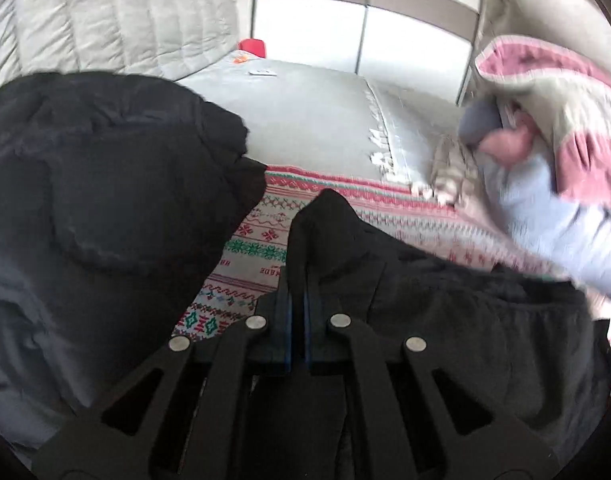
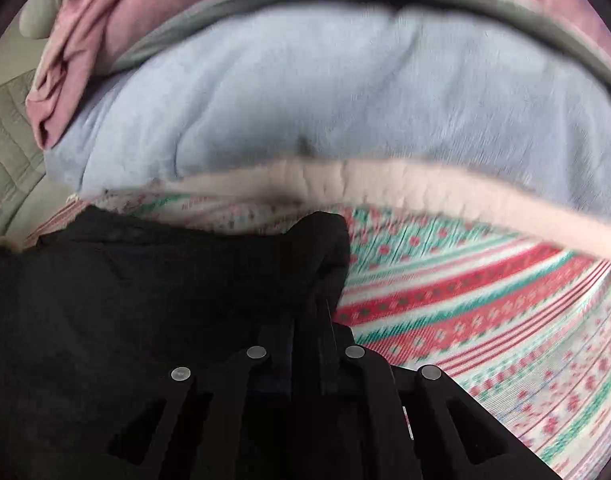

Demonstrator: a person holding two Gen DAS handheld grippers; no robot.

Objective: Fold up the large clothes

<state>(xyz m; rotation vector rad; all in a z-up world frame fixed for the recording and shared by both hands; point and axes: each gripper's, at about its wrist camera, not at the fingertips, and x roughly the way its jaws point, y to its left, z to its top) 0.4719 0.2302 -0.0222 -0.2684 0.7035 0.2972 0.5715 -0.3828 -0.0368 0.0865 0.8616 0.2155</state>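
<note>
A large black garment point(image 1: 105, 200) lies over a red, green and white patterned blanket point(image 1: 257, 236) on a bed. My left gripper point(image 1: 298, 280) is shut on an edge of the black garment, and the cloth drapes to the right over its fingers. My right gripper point(image 2: 311, 300) is shut on another edge of the black garment point(image 2: 145, 280), which covers its fingers and spreads to the left. The patterned blanket point(image 2: 465, 300) runs under it.
A pile of light blue point(image 2: 345, 100) and pink point(image 2: 85, 40) fleece clothes lies just beyond the right gripper; it shows at the right of the left wrist view point(image 1: 545, 208). A grey mattress point(image 1: 305, 112), a quilted headboard point(image 1: 105, 20) and wardrobe doors point(image 1: 365, 20) lie beyond.
</note>
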